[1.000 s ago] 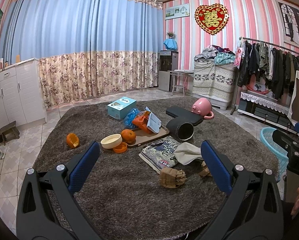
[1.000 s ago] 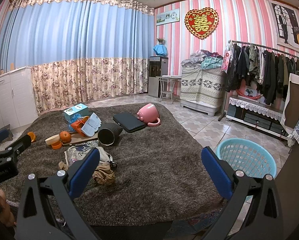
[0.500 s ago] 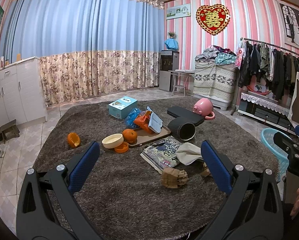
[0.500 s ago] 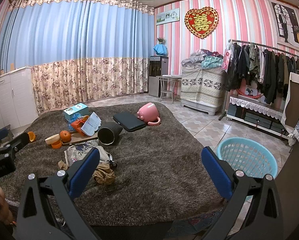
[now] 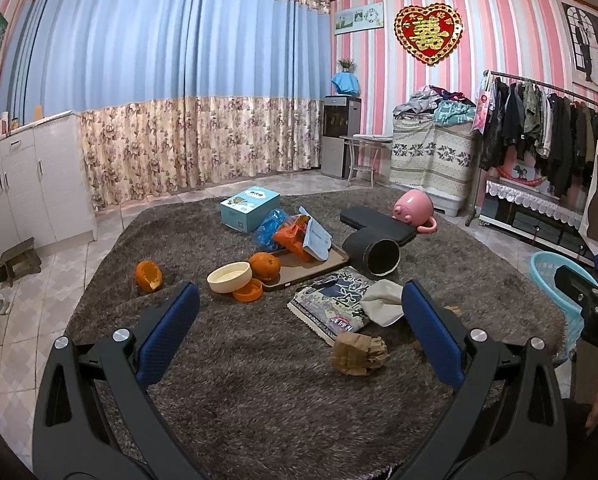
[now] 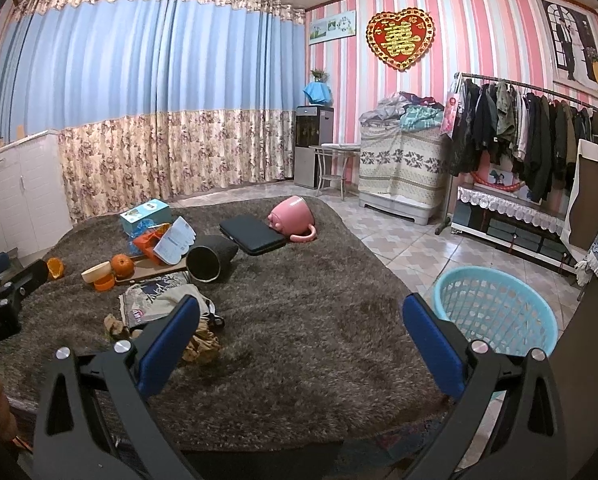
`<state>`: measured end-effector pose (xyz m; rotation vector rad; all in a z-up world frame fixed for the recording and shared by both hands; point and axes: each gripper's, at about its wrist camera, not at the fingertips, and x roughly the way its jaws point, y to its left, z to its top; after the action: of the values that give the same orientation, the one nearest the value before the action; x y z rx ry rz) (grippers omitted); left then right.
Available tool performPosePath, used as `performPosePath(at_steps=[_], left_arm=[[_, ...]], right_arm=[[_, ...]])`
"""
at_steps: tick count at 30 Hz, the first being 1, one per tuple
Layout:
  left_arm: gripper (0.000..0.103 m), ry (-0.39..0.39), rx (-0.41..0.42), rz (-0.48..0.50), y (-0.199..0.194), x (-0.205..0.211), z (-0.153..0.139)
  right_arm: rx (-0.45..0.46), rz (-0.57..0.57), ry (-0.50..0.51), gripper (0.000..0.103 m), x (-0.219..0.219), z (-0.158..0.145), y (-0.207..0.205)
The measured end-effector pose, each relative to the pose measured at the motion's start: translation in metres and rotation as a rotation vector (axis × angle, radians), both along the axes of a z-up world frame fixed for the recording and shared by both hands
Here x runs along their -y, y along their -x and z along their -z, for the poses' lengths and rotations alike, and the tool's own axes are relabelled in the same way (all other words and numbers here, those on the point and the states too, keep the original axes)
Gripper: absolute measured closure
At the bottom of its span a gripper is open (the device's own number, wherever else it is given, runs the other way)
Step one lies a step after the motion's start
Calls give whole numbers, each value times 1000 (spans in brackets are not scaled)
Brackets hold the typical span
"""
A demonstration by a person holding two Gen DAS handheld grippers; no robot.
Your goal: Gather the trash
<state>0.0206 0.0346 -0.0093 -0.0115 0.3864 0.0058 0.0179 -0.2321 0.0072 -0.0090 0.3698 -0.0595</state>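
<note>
I read this as the very start: nothing looks collected yet. The basket [image 6: 495, 308], which I take for the bin, sits on the tiles just off the rug's [image 5: 259, 380] right edge, and what I can see of its inside looks empty.

All the litter lies on the rug, so I'll place it from the black tube [image 5: 373, 254] lying on its side near the middle. Just nearer to me than the tube are a magazine [image 5: 331, 304] and a pale cloth [image 5: 383, 300] overlapping its right edge; nearer again, the crumpled brown paper [image 5: 357, 354], which I judge the easiest first pick. Left of the tube is a tray [image 5: 299, 270] with an orange [image 5: 264, 265] at its left end and an orange wrapper [image 5: 293, 238] and a white leaflet [image 5: 317, 238] at its far end. Further left are a cream bowl [image 5: 229, 277], an orange lid [image 5: 247, 292] and a torn orange half [image 5: 149, 275]. Beyond the tray, a blue bag [image 5: 271, 228] and a box [image 5: 249, 208]. Behind the tube, a black case [image 5: 375, 224] and a tipped pink mug [image 5: 413, 210]; those may not be trash.

My left gripper [image 5: 299, 328] is spread wide over the rug, holding and touching nothing, the brown paper lying between its fingers in view. My right gripper [image 6: 299, 340] is equally wide and empty, aimed at bare rug between paper and basket.
</note>
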Motion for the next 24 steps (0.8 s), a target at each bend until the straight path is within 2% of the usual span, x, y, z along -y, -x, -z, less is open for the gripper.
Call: performPosePath(at_steps=[14, 24], left_arm=[[5, 1, -14, -30, -11, -1, 16], [5, 13, -61, -63, -28, -19, 32]], right_arm=[[3, -10, 33, 4, -6, 13, -12], [-43, -67, -9, 4, -14, 30, -27]])
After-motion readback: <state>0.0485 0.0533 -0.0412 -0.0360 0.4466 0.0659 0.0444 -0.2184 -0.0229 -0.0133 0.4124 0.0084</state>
